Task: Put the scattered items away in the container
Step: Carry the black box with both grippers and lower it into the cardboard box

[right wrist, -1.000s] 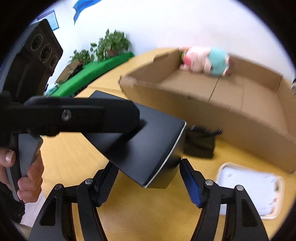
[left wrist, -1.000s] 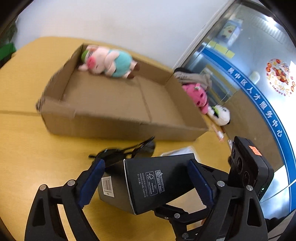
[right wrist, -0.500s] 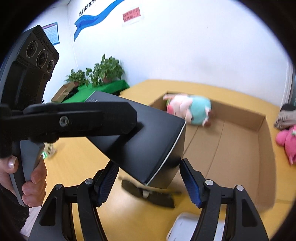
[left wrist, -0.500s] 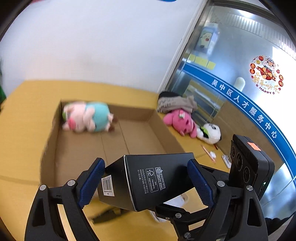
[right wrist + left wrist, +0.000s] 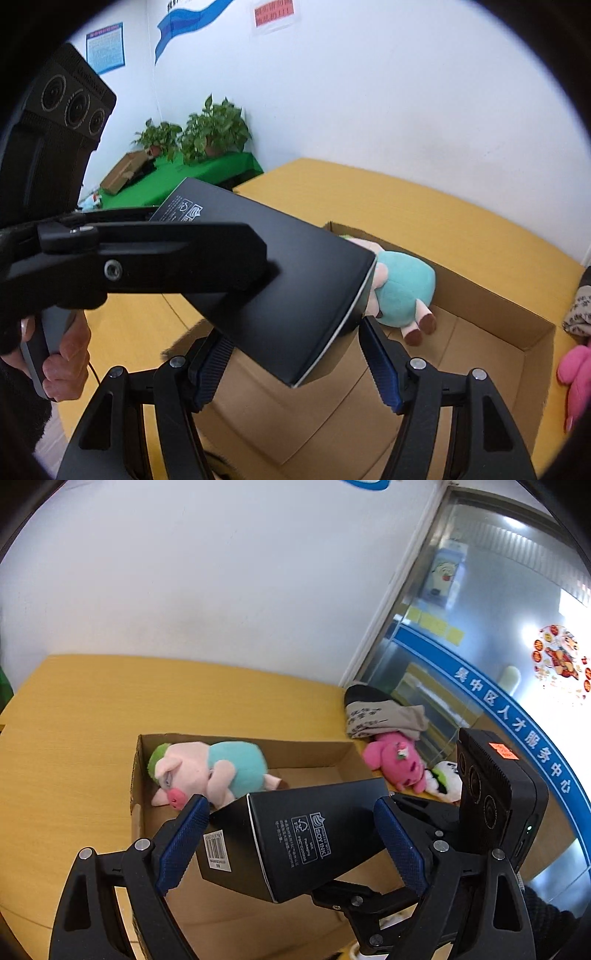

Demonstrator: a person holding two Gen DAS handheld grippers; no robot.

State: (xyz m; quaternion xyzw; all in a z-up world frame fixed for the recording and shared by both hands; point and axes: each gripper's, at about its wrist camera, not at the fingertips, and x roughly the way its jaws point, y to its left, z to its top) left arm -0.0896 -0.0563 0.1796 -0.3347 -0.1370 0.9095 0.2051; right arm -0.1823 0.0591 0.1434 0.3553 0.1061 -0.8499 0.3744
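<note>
Though cluttered, yellow table, white wall.

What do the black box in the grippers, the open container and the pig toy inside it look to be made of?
Black box: likely printed paperboard, smooth satin finish; sharp folded edges, barcode sticker, recycling marks. Container: brown corrugated cardboard, matte; raw cut rim and creases. Pig toy: soft plush fabric, fuzzy pink and teal nap, presumably stuffed.
</note>
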